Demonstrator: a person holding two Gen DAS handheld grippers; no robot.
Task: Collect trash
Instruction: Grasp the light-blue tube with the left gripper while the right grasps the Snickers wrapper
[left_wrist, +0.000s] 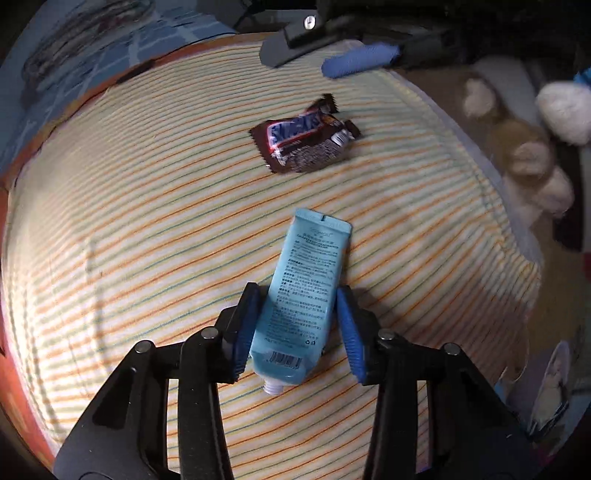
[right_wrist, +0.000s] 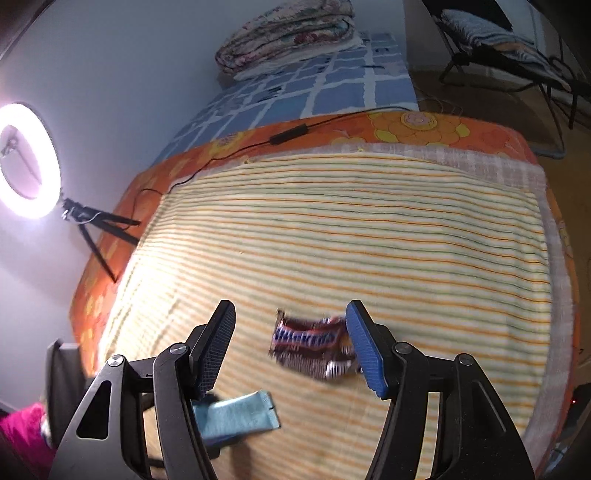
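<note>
Tube: a flat pale-blue squeeze tube (left_wrist: 299, 295) with a capless white threaded neck, lying on the striped blanket (left_wrist: 147, 221).
Left claw (left_wrist: 299, 325): ribbed blue pads straddle the tube; the left pad touches, the right stands apart.
Wrapper: a crinkled brown Snickers wrapper (right_wrist: 314, 343) lies farther out.
Right claw (right_wrist: 291, 347): spread wide around the wrapper, gripping nothing.

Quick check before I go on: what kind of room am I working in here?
Most likely a bedroom. The trash lies on a striped blanket spread over a bed with an orange floral sheet. A folded quilt sits on the blue checked bedding beyond, and a stuffed toy lies beside the bed.
</note>
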